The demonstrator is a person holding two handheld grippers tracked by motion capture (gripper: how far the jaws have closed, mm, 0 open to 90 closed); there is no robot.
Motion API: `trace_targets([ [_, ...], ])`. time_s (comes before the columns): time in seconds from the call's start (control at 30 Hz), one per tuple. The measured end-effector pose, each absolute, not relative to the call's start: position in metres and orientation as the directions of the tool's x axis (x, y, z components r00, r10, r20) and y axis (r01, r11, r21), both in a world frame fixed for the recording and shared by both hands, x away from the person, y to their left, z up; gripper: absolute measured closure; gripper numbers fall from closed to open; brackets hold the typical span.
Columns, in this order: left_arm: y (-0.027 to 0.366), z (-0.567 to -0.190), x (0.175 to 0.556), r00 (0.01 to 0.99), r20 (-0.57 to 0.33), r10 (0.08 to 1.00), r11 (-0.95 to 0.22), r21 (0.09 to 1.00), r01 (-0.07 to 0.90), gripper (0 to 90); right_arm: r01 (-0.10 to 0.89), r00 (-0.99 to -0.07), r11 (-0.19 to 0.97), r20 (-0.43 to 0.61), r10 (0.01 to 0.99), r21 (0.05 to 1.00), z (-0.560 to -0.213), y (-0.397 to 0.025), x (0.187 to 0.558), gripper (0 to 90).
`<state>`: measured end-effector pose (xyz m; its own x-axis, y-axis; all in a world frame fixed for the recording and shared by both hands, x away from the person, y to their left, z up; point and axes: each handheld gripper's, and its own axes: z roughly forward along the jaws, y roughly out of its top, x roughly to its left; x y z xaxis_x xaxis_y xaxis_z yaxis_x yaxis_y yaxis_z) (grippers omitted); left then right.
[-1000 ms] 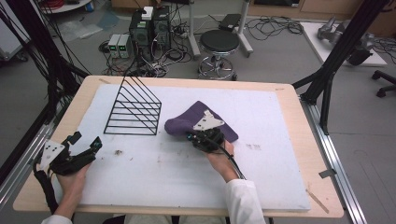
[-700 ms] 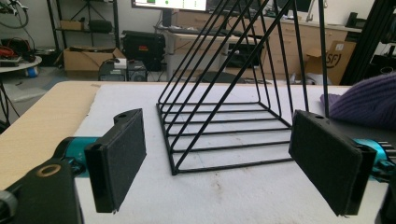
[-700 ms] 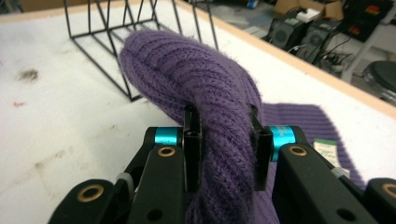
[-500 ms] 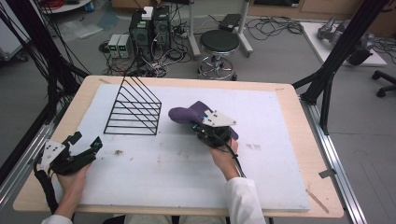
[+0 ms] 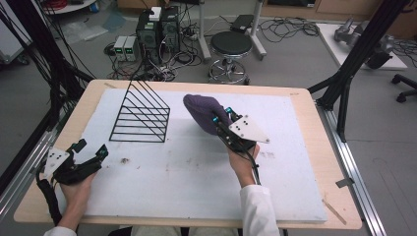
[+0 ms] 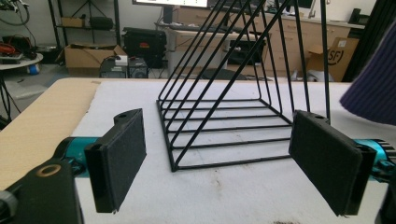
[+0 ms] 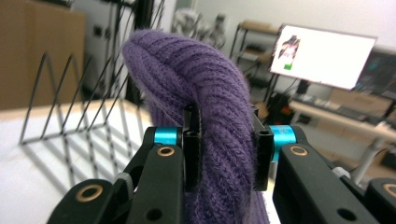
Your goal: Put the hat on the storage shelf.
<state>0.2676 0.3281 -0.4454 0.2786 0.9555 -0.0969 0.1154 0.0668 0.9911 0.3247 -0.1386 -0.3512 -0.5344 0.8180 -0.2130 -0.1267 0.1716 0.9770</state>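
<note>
Lifting a purple knit hat (image 5: 204, 112) at centre frame, the right claw (image 5: 220, 126) pinches its ribbed fold tight. Left claw (image 5: 91, 152), lower left, gapes empty. Best carry it high, clearing the wire rack (image 5: 141, 114) before lowering.

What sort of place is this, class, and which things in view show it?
Probably a robotics lab or workshop: desktop computers with tangled cables on the floor, a monitor on a bench, and a black camera-rig frame around the table.
</note>
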Motion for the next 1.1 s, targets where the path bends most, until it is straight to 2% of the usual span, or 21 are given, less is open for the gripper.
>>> trace_targets([
  [0.17, 0.328, -0.445, 0.268, 0.275, -0.097, 0.957, 0.067, 0.991, 0.12, 19.0, -0.202, -0.472, 0.16, -0.239, 0.848, 0.966, -0.338, -0.142, 0.318, 73.5],
  [0.4, 0.326, -0.441, 0.266, 0.264, -0.129, 0.956, 0.101, 0.988, 0.118, 17.5, -0.31, -0.442, 0.103, -0.239, 0.864, 0.945, -0.317, -0.141, 0.302, 73.5],
  [0.57, 0.32, -0.427, 0.265, 0.298, -0.161, 0.941, 0.145, 0.987, 0.075, 17.1, -0.316, -0.473, 0.057, -0.209, 0.856, 0.947, -0.31, -0.141, 0.299, 73.4],
  [0.63, 0.312, -0.417, 0.264, 0.333, -0.142, 0.932, 0.134, 0.99, 0.048, 17.1, -0.313, -0.488, 0.031, -0.189, 0.852, 0.949, -0.307, -0.142, 0.299, 73.4],
  [0.67, 0.302, -0.408, 0.263, 0.36, -0.09, 0.928, 0.092, 0.996, 0.012, 17.1, -0.313, -0.505, 0.003, -0.169, 0.847, 0.95, -0.303, -0.143, 0.298, 73.3],
  [0.73, 0.292, -0.398, 0.264, 0.397, -0.055, 0.916, 0.07, 0.997, -0.025, 17.0, -0.318, -0.52, -0.023, -0.154, 0.84, 0.948, -0.299, -0.143, 0.298, 73.3],
  [0.83, 0.281, -0.388, 0.266, 0.436, -0.053, 0.898, 0.085, 0.995, -0.054, 16.2, -0.311, -0.536, -0.057, -0.126, 0.835, 0.949, -0.295, -0.142, 0.298, 73.2],
  [0.93, 0.258, -0.372, 0.274, 0.474, -0.035, 0.88, 0.114, 0.984, -0.138, 16.2, -0.315, -0.557, -0.091, -0.106, 0.824, 0.945, -0.291, -0.14, 0.297, 73.1],
  [1.03, 0.248, -0.368, 0.28, 0.5, -0.041, 0.865, 0.132, 0.98, -0.148, 16.3, -0.301, -0.587, -0.115, -0.089, 0.805, 0.947, -0.289, -0.139, 0.297, 73.0],
  [1.1, 0.231, -0.363, 0.293, 0.552, -0.054, 0.832, 0.147, 0.981, -0.127, 16.4, -0.294, -0.61, -0.127, -0.084, 0.788, 0.947, -0.287, -0.137, 0.298, 73.0],
])
